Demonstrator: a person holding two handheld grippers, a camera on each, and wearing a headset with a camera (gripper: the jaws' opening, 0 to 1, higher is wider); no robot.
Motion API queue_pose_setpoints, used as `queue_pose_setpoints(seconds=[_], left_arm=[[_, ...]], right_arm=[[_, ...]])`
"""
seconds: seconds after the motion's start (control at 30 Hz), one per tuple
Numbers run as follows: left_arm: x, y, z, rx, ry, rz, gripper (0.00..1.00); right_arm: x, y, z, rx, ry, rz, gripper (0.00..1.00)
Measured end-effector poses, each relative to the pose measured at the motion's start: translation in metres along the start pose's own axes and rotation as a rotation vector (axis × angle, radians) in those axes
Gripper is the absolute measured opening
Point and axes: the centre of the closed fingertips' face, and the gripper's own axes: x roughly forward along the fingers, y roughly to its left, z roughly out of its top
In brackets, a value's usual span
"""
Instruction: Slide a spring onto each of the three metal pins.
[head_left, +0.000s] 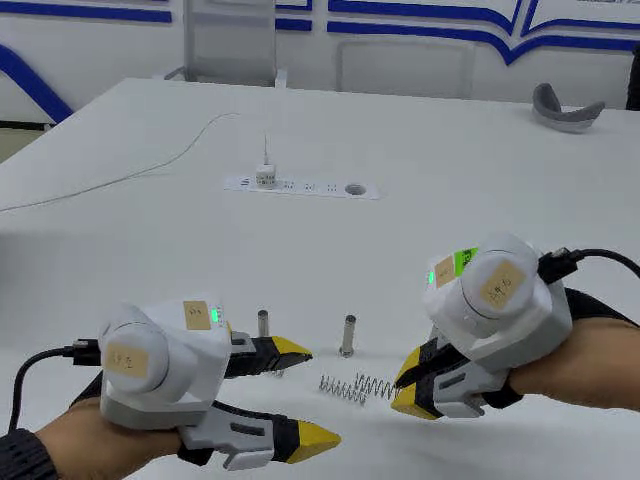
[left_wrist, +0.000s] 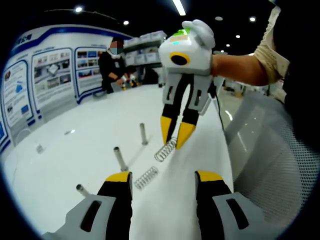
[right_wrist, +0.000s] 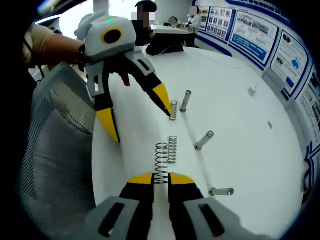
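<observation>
"The left gripper (head_left: 312, 395)?"
"Released, jaws wide apart, nothing between them. A first spring (right_wrist: 173, 110) lies just beside one tip."
"The pins?"
"One pin (head_left: 263, 323) and a second pin (head_left: 347, 335) stand upright on the table (head_left: 400, 230)."
"The right gripper (head_left: 408, 385)?"
"Clenched on a second spring (head_left: 378, 385) by its end. A third spring (head_left: 338, 389) lies alongside."

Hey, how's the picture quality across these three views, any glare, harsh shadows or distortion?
Head view: even, bright light, only soft shadows on the white table, straight lines. Left gripper view: strong fisheye bending, ceiling lights flare. Right gripper view: same bending, upper left blown out, yet the spring at the jaws is sharp.
</observation>
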Motion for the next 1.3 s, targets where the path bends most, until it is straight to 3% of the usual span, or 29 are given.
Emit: queue_pose_setpoints(seconds=[0.37, 1.3], left_arm=[[0.006, -0.006, 0.005, 0.032, -0.001, -0.037, 0.45], [0.013, -0.021, 0.008, 0.124, -0.01, -0.098, 0.13]], right_arm=[[0.0, 0.012, 0.011, -0.069, 0.005, 0.031, 0.12], [-0.001, 0.029, 0.018, -0.172, 0.024, 0.079, 0.12]])
